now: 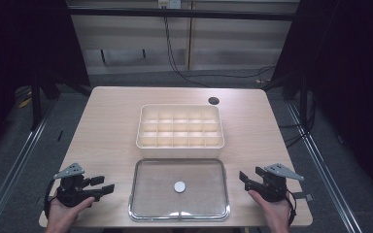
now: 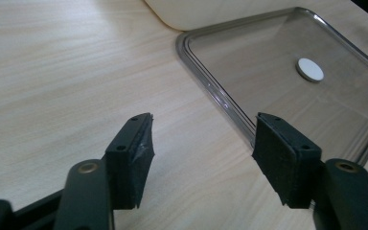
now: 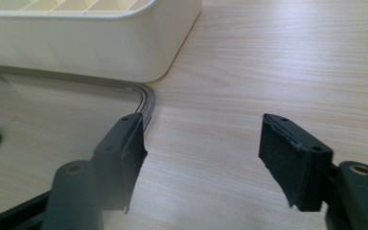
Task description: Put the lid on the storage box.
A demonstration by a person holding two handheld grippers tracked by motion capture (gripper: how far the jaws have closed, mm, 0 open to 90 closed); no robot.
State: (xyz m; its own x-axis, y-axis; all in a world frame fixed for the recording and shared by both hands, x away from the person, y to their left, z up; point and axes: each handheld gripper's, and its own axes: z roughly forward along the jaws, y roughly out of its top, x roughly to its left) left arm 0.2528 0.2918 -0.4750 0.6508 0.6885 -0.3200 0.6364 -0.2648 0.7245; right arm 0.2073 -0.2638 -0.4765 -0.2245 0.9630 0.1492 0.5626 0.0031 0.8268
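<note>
A cream box (image 1: 179,127) divided into several empty compartments stands at the table's middle. In front of it lies its clear lid (image 1: 150,194), flat on the table, with a small white disc (image 1: 179,186) at its centre. My left gripper (image 1: 103,184) rests low at the lid's left, open and pointing towards it; its jaws (image 2: 203,124) hold nothing, and the lid's rim (image 2: 211,91) and the disc (image 2: 310,69) lie just ahead. My right gripper (image 1: 244,179) sits at the lid's right, also open and empty (image 3: 202,122), facing the lid's corner (image 3: 146,96) and the box (image 3: 100,48).
The light wooden table (image 1: 107,126) has a dark round hole (image 1: 213,100) near its far right. Bare wood lies on both sides of the box. Cables run across the floor behind the table, and dark curtains stand at both sides.
</note>
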